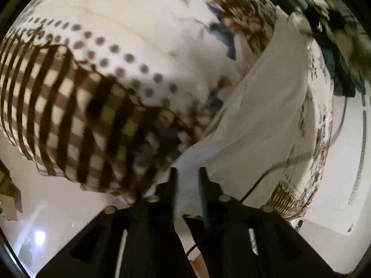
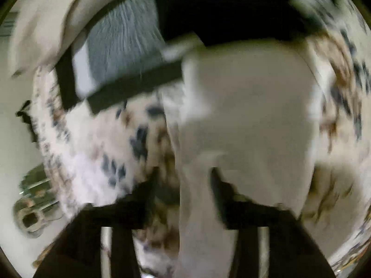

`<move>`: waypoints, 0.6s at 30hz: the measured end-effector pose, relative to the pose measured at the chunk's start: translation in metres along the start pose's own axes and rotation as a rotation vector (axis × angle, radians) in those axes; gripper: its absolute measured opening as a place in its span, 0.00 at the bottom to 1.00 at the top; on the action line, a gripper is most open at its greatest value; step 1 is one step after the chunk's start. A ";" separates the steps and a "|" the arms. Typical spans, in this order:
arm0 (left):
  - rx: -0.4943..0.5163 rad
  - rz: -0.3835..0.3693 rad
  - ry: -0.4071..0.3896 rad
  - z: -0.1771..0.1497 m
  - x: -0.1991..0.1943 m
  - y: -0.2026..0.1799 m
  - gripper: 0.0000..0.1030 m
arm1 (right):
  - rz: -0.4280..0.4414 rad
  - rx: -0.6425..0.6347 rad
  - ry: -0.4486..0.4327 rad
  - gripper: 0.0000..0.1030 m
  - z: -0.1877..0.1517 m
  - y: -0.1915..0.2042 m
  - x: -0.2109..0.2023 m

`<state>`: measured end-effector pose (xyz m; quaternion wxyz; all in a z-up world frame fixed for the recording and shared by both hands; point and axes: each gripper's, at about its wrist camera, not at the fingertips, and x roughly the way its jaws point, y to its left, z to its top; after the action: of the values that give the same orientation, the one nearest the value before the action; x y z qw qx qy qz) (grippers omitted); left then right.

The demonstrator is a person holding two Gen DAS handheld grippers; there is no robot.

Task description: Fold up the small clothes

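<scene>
White cloth [image 1: 262, 115] runs as a soft, creased strip from the left claw [image 1: 187, 173] up across a patterned bedspread [image 1: 143, 30]. The left claw's two black fingers are drawn close together with a band of the cloth pinched between them. Only the left view shows the bedspread's brown checked border [image 1: 58, 106], its rows of brown dots and its blue and brown flower print, and pale glossy floor [image 1: 46, 220] below the edge of the bed. A thin dark cable [image 1: 259, 180] crosses the cloth near the claw.

Only the right view shows the cloth [image 2: 250, 106] as a wide, smooth, plain sheet hanging down between the fingers of the right claw [image 2: 185, 180]; that view is heavily blurred. Its fingers stand clearly apart on either side of the cloth, and I cannot tell whether they grip it. Beyond the cloth lies a flat grey ribbed panel [image 2: 123, 37] in a dark frame, on the same flowered bedspread [image 2: 99, 143]. At the left edge a metal fitting [image 2: 30, 217] shows over pale floor.
</scene>
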<state>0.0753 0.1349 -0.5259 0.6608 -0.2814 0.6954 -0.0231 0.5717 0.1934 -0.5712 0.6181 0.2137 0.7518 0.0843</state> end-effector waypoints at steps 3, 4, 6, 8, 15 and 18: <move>0.005 -0.062 -0.017 0.009 -0.007 0.004 0.51 | 0.019 -0.003 0.033 0.53 -0.072 -0.042 -0.011; 0.017 -0.072 -0.018 0.012 -0.007 0.003 0.53 | 0.011 0.008 0.048 0.53 -0.096 -0.057 -0.010; 0.056 -0.072 -0.009 0.019 -0.001 -0.004 0.53 | -0.017 0.050 0.094 0.53 -0.160 -0.098 0.000; 0.107 -0.030 0.017 0.024 0.012 -0.011 0.53 | -0.028 0.134 0.152 0.53 -0.223 -0.138 0.020; 0.263 0.127 0.070 0.007 0.048 -0.030 0.02 | 0.107 0.279 0.287 0.53 -0.375 -0.196 0.088; 0.285 0.123 0.058 -0.005 0.044 -0.036 0.02 | 0.097 0.252 0.241 0.39 -0.401 -0.194 0.097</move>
<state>0.0847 0.0841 -0.5502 0.6738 -0.1409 0.7198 -0.0895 0.1280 0.1162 -0.6447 0.4872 0.3138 0.8137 0.0444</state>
